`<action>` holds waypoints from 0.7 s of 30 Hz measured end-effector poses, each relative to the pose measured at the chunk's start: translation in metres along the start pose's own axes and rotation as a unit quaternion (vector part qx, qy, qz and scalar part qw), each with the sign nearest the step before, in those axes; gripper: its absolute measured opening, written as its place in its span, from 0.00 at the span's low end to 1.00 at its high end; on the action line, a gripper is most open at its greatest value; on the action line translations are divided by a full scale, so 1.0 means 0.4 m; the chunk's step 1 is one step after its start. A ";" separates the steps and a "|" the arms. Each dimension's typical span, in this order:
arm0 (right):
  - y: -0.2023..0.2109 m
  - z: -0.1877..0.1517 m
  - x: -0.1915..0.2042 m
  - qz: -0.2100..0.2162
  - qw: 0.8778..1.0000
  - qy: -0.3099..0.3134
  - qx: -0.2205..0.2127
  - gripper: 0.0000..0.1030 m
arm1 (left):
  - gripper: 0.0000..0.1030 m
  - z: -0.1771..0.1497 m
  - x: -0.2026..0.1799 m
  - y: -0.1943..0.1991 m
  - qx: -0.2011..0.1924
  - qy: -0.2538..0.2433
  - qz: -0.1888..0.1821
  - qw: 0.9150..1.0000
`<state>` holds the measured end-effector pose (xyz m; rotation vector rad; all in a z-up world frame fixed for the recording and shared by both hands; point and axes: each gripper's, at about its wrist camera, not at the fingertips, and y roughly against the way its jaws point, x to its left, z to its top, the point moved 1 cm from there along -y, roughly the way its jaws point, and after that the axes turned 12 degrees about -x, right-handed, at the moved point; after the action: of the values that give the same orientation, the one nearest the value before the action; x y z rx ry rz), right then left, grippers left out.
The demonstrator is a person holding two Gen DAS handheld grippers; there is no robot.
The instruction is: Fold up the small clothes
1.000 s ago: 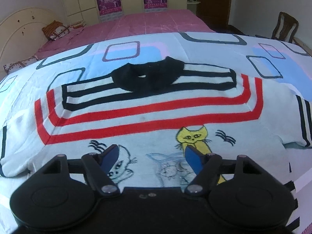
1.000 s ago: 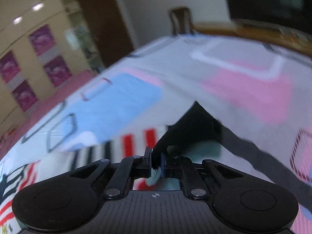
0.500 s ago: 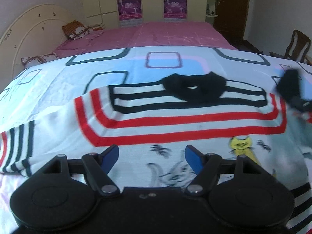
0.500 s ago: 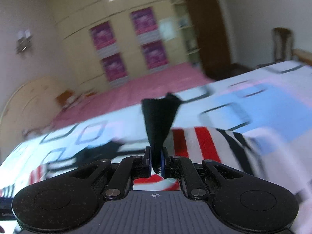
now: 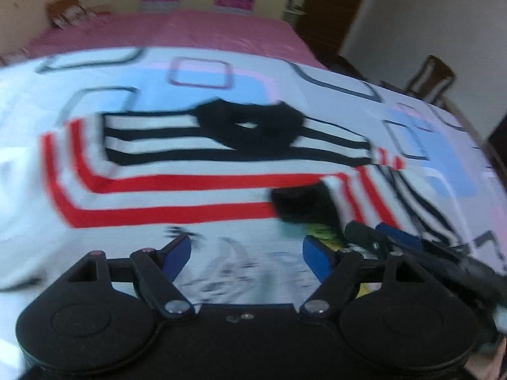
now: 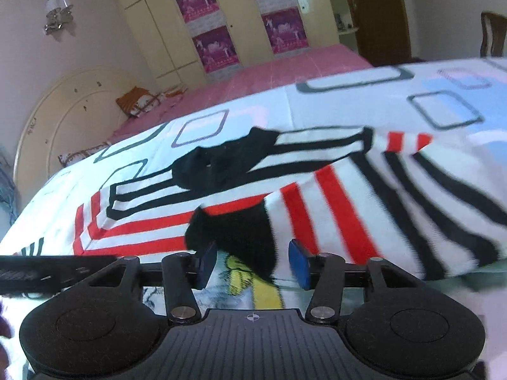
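1. On a patterned bedspread, a small striped sweater lies front up, its black collar toward twelve o'clock in both wrist views.
2. The right gripper hangs low over the garment's chest; its jaws have just been opening and now stand half apart. The black cuff of the folded-in sleeve lies between them, but the blue pads press on nothing.
3. The left gripper hovers at six o'clock over the cartoon print near the hem, jaws wide and empty.
4. The sleeve fold looks freshly laid, striped arm running from three o'clock across to the centre. To finish it cleanly, the right tool would best lift straight off without snagging the cuff, leaving the sleeve flat and its edge square to the body.
5. The opposite sleeve, at nine o'clock in the left view, still appears spread out; that is likely the left hand's job.
6. The two tools sit close together, the right one crowding in at four o'clock of the left view; a clash is the main hazard.
7. Beyond, a pink bed, a cream wardrobe with purple posters and a wooden chair stand well clear.
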<state>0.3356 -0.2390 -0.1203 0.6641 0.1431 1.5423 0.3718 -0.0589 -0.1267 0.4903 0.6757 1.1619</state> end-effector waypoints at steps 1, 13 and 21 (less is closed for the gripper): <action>0.018 0.001 -0.006 -0.007 1.000 0.006 -0.004 0.49 | 0.77 0.000 -0.013 -0.018 0.007 0.004 -0.011 1.000; 0.159 -0.028 -0.205 -0.158 0.987 0.026 -0.015 0.49 | 0.31 -0.012 -0.070 -0.172 0.021 0.078 -0.050 0.995; 0.135 -0.026 -0.264 -0.176 0.984 -0.016 -0.008 0.49 | 0.06 0.033 -0.053 -0.107 -0.042 0.093 -0.076 0.992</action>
<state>0.2775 -0.3413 -0.1364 0.6136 0.2114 1.1922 0.4043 -0.0932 -0.1412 0.2556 0.8065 1.0953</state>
